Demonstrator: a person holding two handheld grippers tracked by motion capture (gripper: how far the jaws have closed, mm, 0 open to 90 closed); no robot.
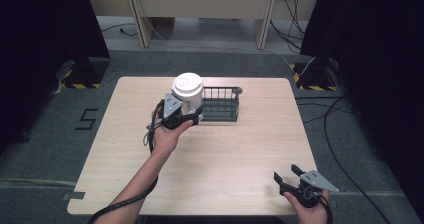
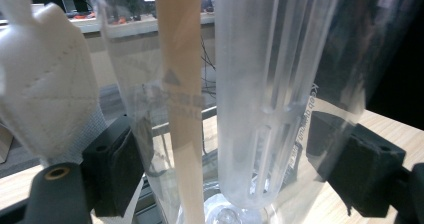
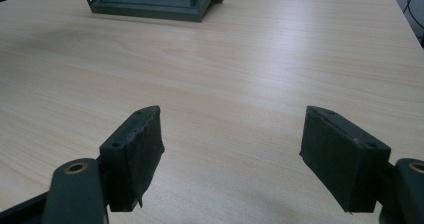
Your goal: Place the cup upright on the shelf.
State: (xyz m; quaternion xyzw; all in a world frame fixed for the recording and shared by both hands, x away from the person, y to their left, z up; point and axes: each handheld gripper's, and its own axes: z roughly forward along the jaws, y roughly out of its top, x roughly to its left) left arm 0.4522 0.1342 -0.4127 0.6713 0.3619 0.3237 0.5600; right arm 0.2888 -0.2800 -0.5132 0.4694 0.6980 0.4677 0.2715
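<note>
Two pads of left gripper (image 2: 225, 169) clamp clear plastic cup (image 2: 270, 94) low on wall, near base; we hold it raised at left end of dark wire rack (image 1: 220, 104). White lid (image 1: 187, 85) on top. We judge cup light, thin-walled, slick, easily crushed: keep squeeze gentle, grip low where wall stiffer. Right gripper (image 3: 235, 159) gapes wide, empty, over table (image 1: 240, 159) near front right corner

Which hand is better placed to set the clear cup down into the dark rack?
Left. The left tongs are shut on the lidded clear cup, right beside the dark rack. The right tongs are open and holding nothing, at the table's near right corner, far from the rack.
</note>
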